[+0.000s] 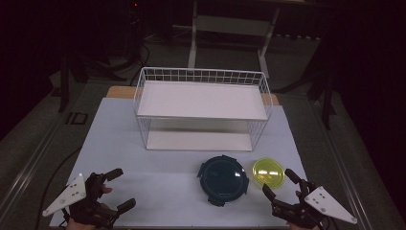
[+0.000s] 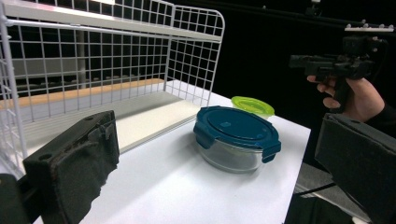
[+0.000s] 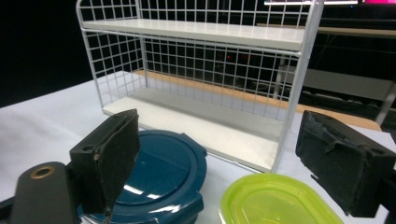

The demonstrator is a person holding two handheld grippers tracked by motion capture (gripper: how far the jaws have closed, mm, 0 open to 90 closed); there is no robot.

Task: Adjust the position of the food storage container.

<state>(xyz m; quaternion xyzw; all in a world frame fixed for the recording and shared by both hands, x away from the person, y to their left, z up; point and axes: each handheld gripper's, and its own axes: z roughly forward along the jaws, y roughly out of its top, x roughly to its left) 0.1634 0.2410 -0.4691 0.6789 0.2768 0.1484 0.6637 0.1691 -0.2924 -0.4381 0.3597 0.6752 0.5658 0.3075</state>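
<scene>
Both grippers hang with jaws spread wide and hold nothing: the left gripper (image 1: 118, 189) over bare table (image 1: 143, 177), the right gripper (image 1: 279, 182) just beside the green container (image 1: 268, 173).

1. My left gripper (image 1: 109, 191) is black, with a grey plate on top.
2. My right gripper (image 1: 280, 184) is black too, with the same grey plate.
3. The round box (image 1: 223, 180) has a dark teal lid over clear glass.
4. The small lid (image 1: 268, 172) is translucent yellow-green.
5. The rack (image 1: 201, 103) is white wire in a square grid, with white shelves.
6. The table (image 1: 143, 172) is plain white, with a wooden edge at the back.
</scene>
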